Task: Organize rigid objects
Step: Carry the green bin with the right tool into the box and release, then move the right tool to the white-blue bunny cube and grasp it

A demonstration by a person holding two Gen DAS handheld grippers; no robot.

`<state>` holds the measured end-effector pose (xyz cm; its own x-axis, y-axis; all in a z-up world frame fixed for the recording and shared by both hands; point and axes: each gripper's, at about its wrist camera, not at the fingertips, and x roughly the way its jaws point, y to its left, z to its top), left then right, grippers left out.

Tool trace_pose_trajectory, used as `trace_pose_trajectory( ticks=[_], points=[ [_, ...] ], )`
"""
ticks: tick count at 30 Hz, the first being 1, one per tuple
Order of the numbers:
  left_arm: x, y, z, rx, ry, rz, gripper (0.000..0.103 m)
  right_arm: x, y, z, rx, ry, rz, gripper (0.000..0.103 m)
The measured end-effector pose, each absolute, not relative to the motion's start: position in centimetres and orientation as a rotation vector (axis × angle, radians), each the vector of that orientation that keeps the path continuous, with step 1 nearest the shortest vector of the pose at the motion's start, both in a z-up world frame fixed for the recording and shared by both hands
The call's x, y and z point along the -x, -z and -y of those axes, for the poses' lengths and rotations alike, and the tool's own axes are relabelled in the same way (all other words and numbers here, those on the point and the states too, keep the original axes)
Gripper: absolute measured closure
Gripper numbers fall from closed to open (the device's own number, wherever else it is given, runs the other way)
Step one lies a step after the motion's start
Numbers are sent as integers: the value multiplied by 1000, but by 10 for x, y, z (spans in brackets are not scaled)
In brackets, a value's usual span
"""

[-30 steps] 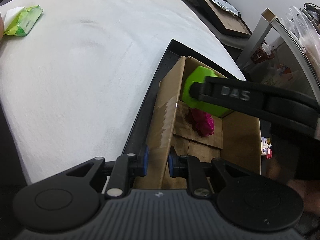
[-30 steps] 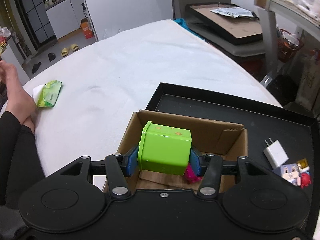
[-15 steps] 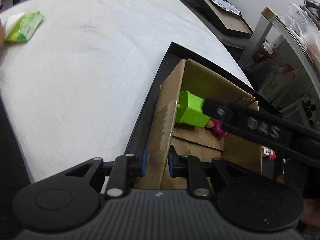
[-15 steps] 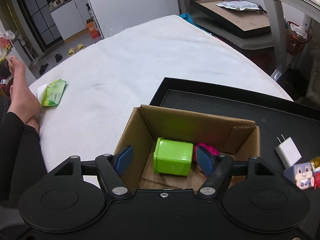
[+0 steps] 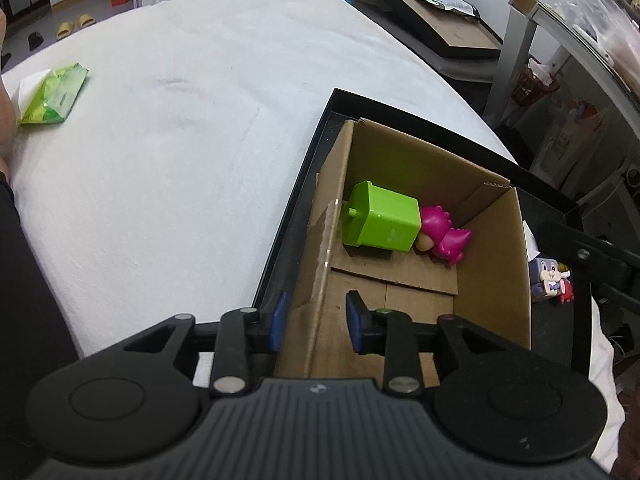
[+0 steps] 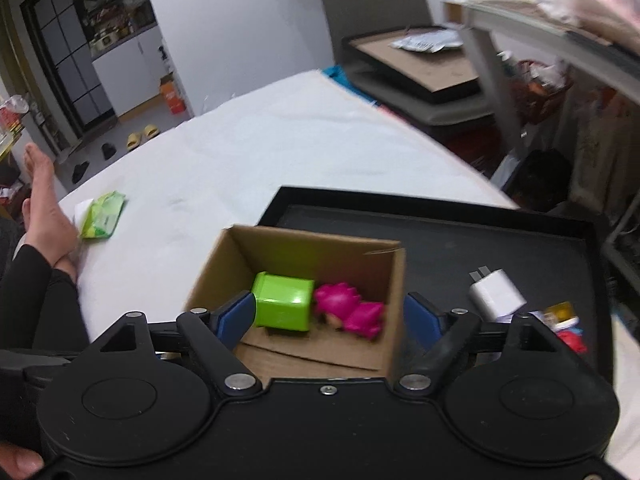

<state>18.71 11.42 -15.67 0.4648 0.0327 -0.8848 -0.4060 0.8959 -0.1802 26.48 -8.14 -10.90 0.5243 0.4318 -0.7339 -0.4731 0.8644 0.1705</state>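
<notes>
A cardboard box (image 5: 496, 236) (image 6: 394, 276) stands in a black tray (image 5: 316, 148) (image 6: 440, 224). Inside it a green cube (image 5: 382, 222) (image 6: 286, 306) lies on its side against a pink dinosaur toy (image 5: 444, 236) (image 6: 352, 310). My left gripper (image 5: 316, 322) straddles the box's left wall with its jaws open a little and apart from the cardboard. My right gripper (image 6: 330, 314) is open wide and empty, above the box's near side. A white charger (image 6: 496, 290) and a small rabbit figure (image 5: 550, 278) lie on the tray to the right of the box.
The tray sits on a white bed (image 5: 180, 120). A green wipes packet (image 5: 52, 94) (image 6: 102, 216) lies at the far left beside a person's foot (image 6: 42, 196). Shelves and a framed board (image 5: 436, 12) stand at the far right.
My right gripper let go of the green cube into the box and drew back. My left gripper opened off the box wall that it was shut on.
</notes>
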Motion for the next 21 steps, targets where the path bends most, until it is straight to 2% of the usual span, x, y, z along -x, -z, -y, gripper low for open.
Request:
trace_pose_trajectory(
  ticks=[9,21],
  points=[
    [-192,146,-97,327,-297,-1045,55,-275,117,137,18,-455,-861,22],
    [-200,145,-82,287,-317,-1063,51,-289,165,178,47,-343,-911,22]
  ],
)
